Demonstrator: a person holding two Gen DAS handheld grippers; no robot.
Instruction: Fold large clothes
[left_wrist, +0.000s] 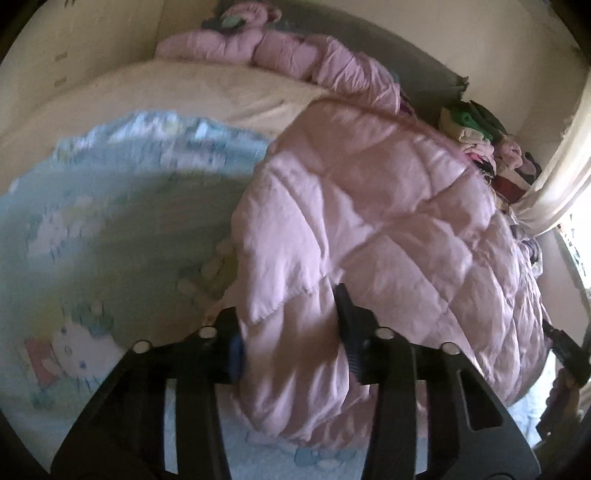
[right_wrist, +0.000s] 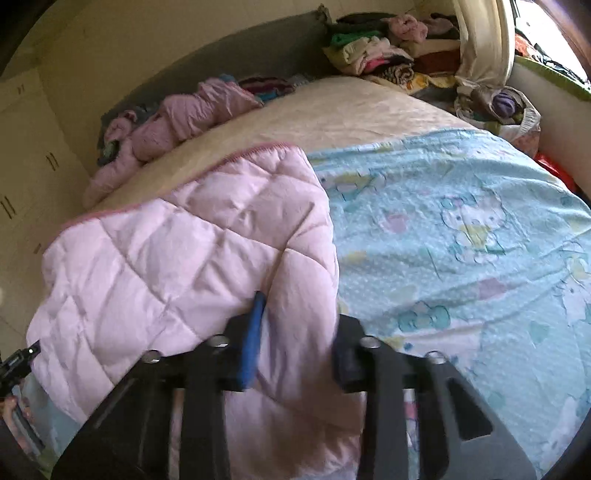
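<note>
Left gripper (left_wrist: 291, 332) clamps pink quilt (left_wrist: 369, 221) edge; right gripper (right_wrist: 299, 332) clamps quilt's other end, apparently. Quilt folded over blue sheet (right_wrist: 461, 229) on bed (right_wrist: 332, 114).

No words, brand names, numbers or signs can be read in either view. The only printing is on the light blue cartoon-patterned bedsheet (right_wrist: 461, 236), which carries white cat figures and pastel shapes but no legible lettering; in the left wrist view that print is blurred. The pale pink quilted blanket (right_wrist: 177, 251) bears stitching only, with no label in sight. The stacked folded clothes (right_wrist: 373, 51) beyond the bed are too small to show any tags.
</note>
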